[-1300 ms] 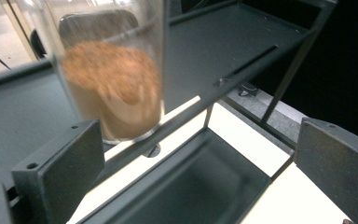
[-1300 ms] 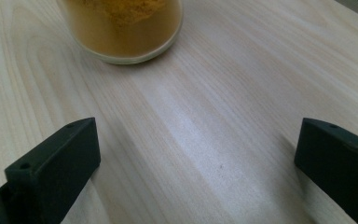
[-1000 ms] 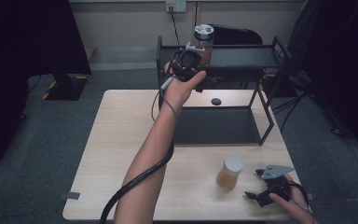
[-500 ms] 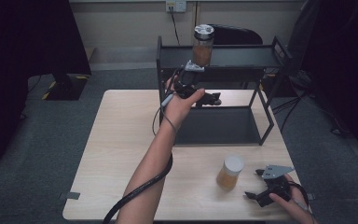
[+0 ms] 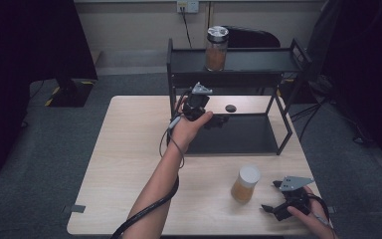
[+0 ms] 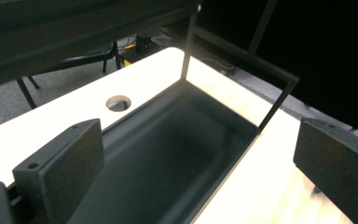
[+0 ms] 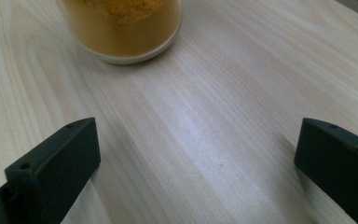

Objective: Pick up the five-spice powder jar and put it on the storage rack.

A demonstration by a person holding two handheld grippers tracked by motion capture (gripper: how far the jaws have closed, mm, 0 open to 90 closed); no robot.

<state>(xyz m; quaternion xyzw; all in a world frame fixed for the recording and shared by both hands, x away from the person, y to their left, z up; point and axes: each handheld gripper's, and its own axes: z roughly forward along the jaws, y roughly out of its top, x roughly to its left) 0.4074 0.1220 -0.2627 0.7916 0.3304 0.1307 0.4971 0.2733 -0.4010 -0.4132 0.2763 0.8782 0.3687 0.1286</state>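
Note:
A clear jar (image 5: 217, 50) with a silver lid and orange-brown contents stands on the top shelf of a black two-tier rack (image 5: 258, 60). My left gripper (image 5: 214, 118) is open and empty at the left end of the rack's lower tray (image 5: 243, 137). In the left gripper view, the left gripper (image 6: 196, 168) looks along that dark tray (image 6: 168, 154). A second jar (image 5: 245, 184) with a white lid stands on the table at the front right. My right gripper (image 5: 269, 195) rests open just right of it. In the right gripper view, the right gripper (image 7: 196, 172) has the jar's base (image 7: 121, 28) ahead.
The pale wooden table (image 5: 129, 164) has a round cable hole (image 5: 231, 108) behind the rack's left part, also seen as a hole (image 6: 118, 102) in the left gripper view. Grey carpet surrounds the table, and dark chairs stand behind the rack.
My left gripper dropped from beside the jar on the top shelf to the lower tray's left end, with nothing in it. The jar stays on the shelf. The right gripper has not moved.

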